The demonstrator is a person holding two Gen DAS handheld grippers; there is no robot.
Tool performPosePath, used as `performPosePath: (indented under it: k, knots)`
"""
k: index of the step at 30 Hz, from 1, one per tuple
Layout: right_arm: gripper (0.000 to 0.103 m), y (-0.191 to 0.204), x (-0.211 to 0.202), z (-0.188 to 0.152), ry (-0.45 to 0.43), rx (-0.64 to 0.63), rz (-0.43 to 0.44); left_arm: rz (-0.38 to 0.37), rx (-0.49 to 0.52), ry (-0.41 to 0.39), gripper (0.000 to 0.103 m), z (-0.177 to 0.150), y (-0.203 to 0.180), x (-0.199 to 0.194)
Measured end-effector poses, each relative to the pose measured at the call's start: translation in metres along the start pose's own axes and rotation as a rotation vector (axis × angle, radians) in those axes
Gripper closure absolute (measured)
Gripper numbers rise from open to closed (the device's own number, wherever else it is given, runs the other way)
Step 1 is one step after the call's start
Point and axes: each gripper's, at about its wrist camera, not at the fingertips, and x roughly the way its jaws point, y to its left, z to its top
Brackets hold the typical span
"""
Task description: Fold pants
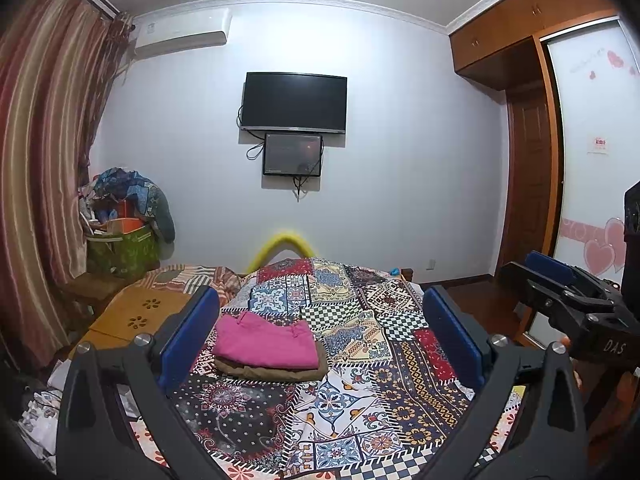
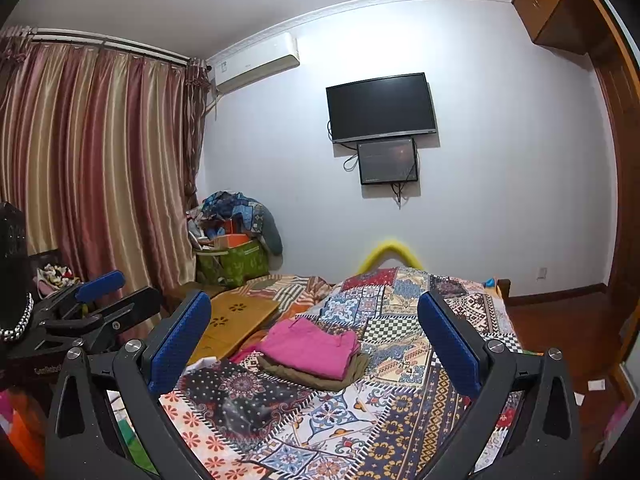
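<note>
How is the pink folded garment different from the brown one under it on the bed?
The pink garment lies on top, fully visible; the brown garment sits underneath, showing only along its edges. The pink one is bright, the brown one a dull olive-brown. Both are folded flat, stacked on the patterned bedspread.

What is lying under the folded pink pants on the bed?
Under the pink pants lies a folded olive-brown garment, showing only along its front and right edges. The rest is covered, so what kind of garment it is cannot be seen.
</note>
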Motion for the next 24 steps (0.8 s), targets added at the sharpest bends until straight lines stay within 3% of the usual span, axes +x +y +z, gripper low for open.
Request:
performPosePath:
  k: [24]
  knots:
    - [0.0, -0.0046, -0.0021, -0.0016, 0.0, 0.003, 0.002, -0.013, -0.001, 0.006, 0.0, -0.0016, -0.0001, -0.0009]
